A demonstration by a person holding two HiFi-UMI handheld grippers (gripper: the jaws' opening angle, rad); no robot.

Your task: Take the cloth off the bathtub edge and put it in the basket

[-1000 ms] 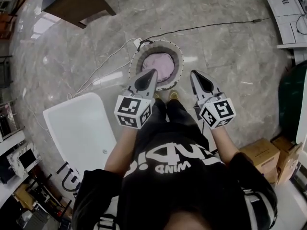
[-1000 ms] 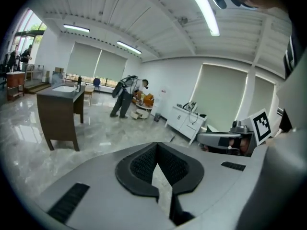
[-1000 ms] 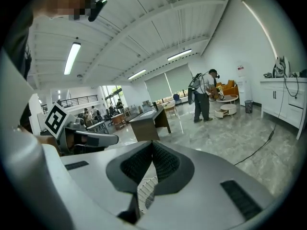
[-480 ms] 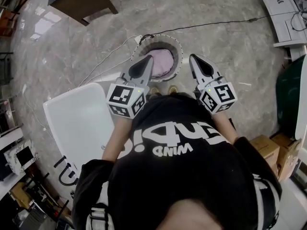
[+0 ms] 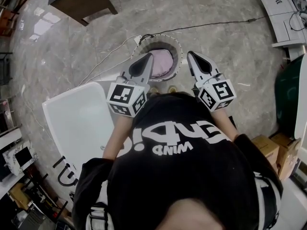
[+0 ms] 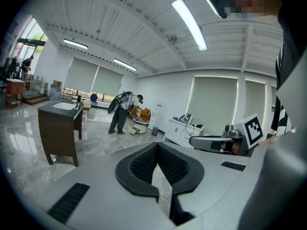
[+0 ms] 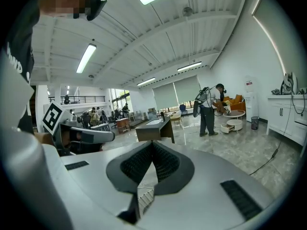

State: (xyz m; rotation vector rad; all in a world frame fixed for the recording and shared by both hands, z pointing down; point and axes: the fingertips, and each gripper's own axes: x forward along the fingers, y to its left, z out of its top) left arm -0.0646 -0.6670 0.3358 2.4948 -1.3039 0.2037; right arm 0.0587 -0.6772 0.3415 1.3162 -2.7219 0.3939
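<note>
Holding both tools shut and empty: left tool (image 5: 149,56) and right tool (image 5: 190,54) hover above the basket (image 5: 178,60), with the pink cloth (image 5: 160,63) inside it, just beyond their tips. Risk looks small: the floor cable (image 5: 211,25) beside the basket could snag a foot.

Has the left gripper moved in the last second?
Yes. In the head view the left gripper has shifted up the picture: its tip, earlier at the near rim of the basket, now overlaps the pink cloth inside.
</note>
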